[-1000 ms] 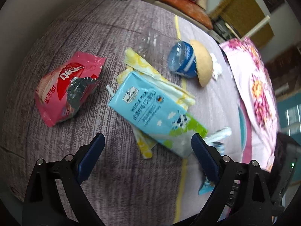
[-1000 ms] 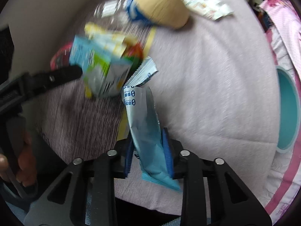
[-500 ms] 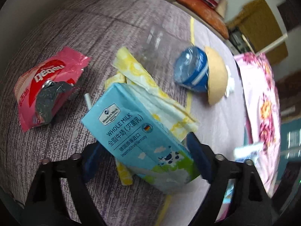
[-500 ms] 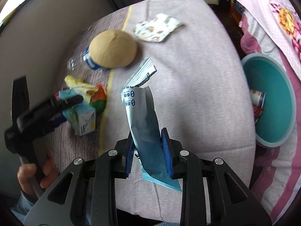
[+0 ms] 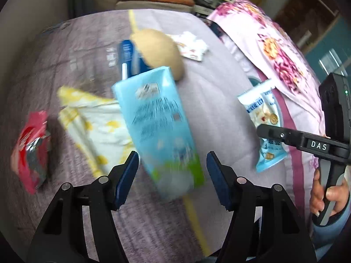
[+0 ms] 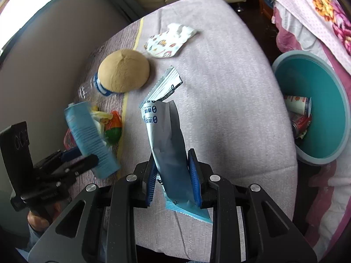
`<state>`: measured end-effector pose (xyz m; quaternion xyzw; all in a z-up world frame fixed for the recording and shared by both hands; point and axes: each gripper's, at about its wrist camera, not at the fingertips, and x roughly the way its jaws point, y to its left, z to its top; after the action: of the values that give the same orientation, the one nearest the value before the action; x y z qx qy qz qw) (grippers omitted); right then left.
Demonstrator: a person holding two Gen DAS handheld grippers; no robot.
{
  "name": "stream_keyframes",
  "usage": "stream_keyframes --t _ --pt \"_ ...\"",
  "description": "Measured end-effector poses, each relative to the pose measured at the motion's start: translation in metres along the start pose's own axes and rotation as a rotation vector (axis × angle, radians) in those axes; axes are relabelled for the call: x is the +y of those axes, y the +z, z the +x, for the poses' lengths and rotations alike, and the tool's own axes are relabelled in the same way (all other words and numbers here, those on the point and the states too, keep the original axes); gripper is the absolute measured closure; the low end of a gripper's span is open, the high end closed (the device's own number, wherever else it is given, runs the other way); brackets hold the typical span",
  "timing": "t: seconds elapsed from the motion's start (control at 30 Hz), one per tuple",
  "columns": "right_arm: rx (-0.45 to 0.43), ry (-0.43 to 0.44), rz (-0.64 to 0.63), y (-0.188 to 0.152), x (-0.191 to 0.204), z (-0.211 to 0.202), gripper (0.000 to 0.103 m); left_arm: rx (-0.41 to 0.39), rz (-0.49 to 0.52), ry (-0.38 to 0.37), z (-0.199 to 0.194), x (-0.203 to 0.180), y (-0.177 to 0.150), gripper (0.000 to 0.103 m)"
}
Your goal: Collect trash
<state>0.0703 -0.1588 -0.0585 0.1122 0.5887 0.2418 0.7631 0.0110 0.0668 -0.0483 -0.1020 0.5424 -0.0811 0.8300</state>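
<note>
Left wrist view puts the milk carton (image 5: pixel 158 127) between the blue pads of the left gripper (image 5: pixel 172 177), its green end lowest and nearest the camera. The jaws have just been closing, yet a gap shows on each side of the carton, so the pads do not press it; in the right wrist view the carton (image 6: pixel 90 135) looks tilted up off the bed (image 6: pixel 219 87), but blur hides whether it is carried. I judge the step in hand to be the grab on this carton: the next move calls for the jaws to close until both pads bear on its flat sides, then a lift.

Right gripper (image 6: pixel 173 175) is clamped narrow on a pale blue snack wrapper (image 6: pixel 169 144), which stands up from the pads. That piece looks ready to go to the teal bin (image 6: pixel 342 114) beside the bed, where cans already lie.

Around the carton lie a yellow wrapper (image 5: pixel 98 118), a red packet (image 5: pixel 30 149), a plastic bottle (image 6: pixel 96 85) under a tan bun-shaped thing (image 6: pixel 124 70), a silver wrapper (image 6: pixel 166 85) and a crumpled napkin (image 6: pixel 171 39), all not yet collected.
</note>
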Motion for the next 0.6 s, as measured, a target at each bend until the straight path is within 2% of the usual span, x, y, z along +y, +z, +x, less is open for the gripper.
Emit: stream_keyframes --t 0.17,0.37,0.43,0.6 --pt "-0.031 -0.007 0.049 0.000 -0.020 -0.010 0.077 0.009 0.036 0.006 0.018 -0.023 0.020 0.038" --pt "-0.044 0.000 0.082 0.002 -0.041 -0.016 0.077 -0.011 0.006 0.107 0.025 -0.024 0.029 0.036" --pt "-0.041 0.011 0.091 0.004 -0.047 -0.015 0.077 0.004 -0.010 0.123 0.030 -0.026 0.032 0.033" --pt "-0.039 0.030 0.085 0.006 -0.048 -0.010 0.077 0.042 -0.059 0.169 0.041 -0.024 0.038 0.032"
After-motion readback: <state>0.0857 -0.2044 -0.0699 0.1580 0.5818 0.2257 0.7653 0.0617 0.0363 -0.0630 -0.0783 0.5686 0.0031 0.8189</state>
